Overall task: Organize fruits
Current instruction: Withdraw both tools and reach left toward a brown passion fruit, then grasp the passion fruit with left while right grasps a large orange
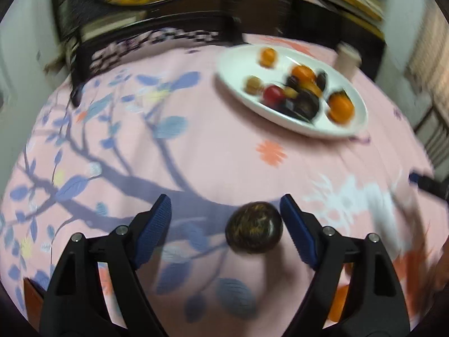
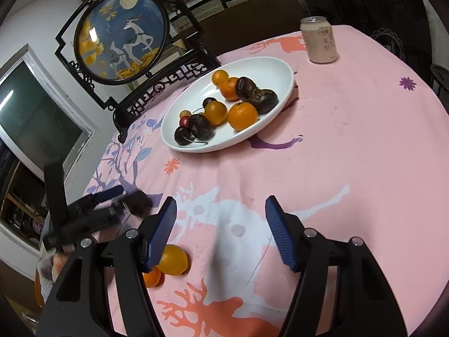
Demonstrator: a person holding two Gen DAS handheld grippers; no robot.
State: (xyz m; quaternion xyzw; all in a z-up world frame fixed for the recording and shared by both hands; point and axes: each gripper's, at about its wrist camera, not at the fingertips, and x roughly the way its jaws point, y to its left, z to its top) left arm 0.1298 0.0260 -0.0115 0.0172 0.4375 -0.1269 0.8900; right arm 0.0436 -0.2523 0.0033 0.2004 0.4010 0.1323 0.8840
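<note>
- A pink patterned tablecloth (image 2: 350,146) with printed deer, flowers and blue branches covers the table.
- A pale aluminium drink can (image 2: 319,40) stands upright near the far edge.
- A round blue deer-painted screen in a black carved wooden stand (image 2: 120,35) stands behind.

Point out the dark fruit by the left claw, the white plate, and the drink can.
dark fruit (image 1: 254,227): left wrist view, middle of its top.
white plate (image 2: 276,68): right wrist view, bare inner surface.
drink can (image 2: 320,43): right wrist view, side wall.
</note>
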